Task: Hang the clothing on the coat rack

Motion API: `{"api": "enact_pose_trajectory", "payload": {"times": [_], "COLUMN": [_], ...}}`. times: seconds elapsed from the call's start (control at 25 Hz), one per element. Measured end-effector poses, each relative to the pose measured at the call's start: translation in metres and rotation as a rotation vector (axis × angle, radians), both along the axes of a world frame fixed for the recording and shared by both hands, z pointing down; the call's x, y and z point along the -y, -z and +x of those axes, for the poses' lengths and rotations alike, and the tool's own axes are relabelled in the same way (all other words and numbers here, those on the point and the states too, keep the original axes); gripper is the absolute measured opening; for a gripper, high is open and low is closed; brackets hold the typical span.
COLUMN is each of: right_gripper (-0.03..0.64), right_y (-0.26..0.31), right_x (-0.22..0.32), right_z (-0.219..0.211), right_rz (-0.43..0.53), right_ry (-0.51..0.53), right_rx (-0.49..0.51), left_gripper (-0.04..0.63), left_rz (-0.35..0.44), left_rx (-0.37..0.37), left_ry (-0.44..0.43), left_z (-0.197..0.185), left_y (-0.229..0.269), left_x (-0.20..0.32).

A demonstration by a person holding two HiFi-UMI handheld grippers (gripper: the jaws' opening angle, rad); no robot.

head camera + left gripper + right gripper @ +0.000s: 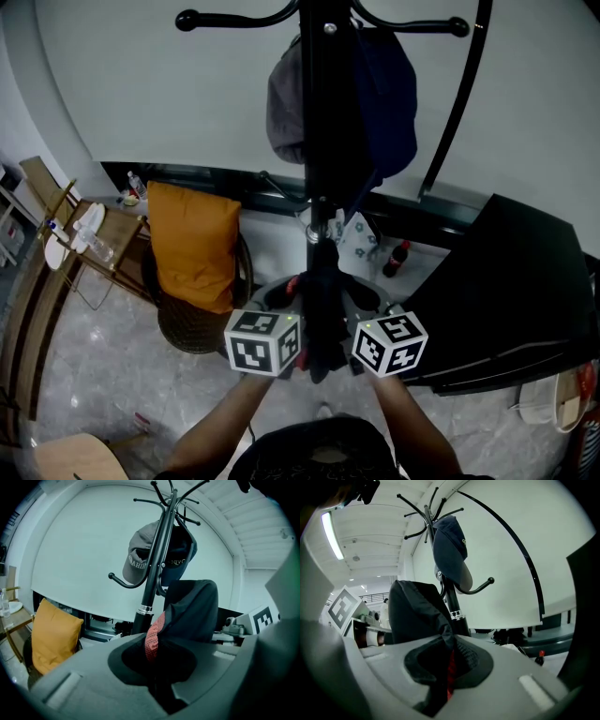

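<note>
Status: dark garment [324, 300] not yet hung. The left tool [302, 354] and right tool [351, 360] each clamp it, low near the coat rack [322, 122]. Remaining: lift onto a hook.

Pale, smooth, curved wall [169, 94] behind; dark skirting band [216, 176] along foot. Glossy grey marbled floor tiles [103, 366]. At left, round dark wicker chair [192, 330] with orange cushion [192, 244] propped on it. Beside it, small wooden side table on gold metal frame [112, 230], clear plastic bottle [138, 185] near. Large black slab-like surface [516, 281] at right. White slatted ceiling [370, 527], long strip light [329, 534] lit.
</note>
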State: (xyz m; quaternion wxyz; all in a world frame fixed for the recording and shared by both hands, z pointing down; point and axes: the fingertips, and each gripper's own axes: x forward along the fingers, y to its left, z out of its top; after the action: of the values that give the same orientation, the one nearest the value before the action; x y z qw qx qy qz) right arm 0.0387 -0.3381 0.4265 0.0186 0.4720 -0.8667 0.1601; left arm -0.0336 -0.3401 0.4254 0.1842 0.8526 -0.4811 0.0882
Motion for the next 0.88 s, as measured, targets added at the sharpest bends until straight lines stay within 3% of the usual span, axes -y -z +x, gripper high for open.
{"api": "enact_pose_trajectory", "payload": {"times": [0.88], "right_gripper": [0.029], "right_y": [-0.010], "right_x": [-0.023], "right_z": [-0.004], "right_rz": [0.006], "right_ry": [-0.012], "right_rx": [-0.051], "left_gripper": [0.028], "left_rz": [0.001], "left_rx": [0.012], "left_ry": [-0.004], "left_z": [0.003], "left_y": [-0.008], "left_x": [-0.019]}}
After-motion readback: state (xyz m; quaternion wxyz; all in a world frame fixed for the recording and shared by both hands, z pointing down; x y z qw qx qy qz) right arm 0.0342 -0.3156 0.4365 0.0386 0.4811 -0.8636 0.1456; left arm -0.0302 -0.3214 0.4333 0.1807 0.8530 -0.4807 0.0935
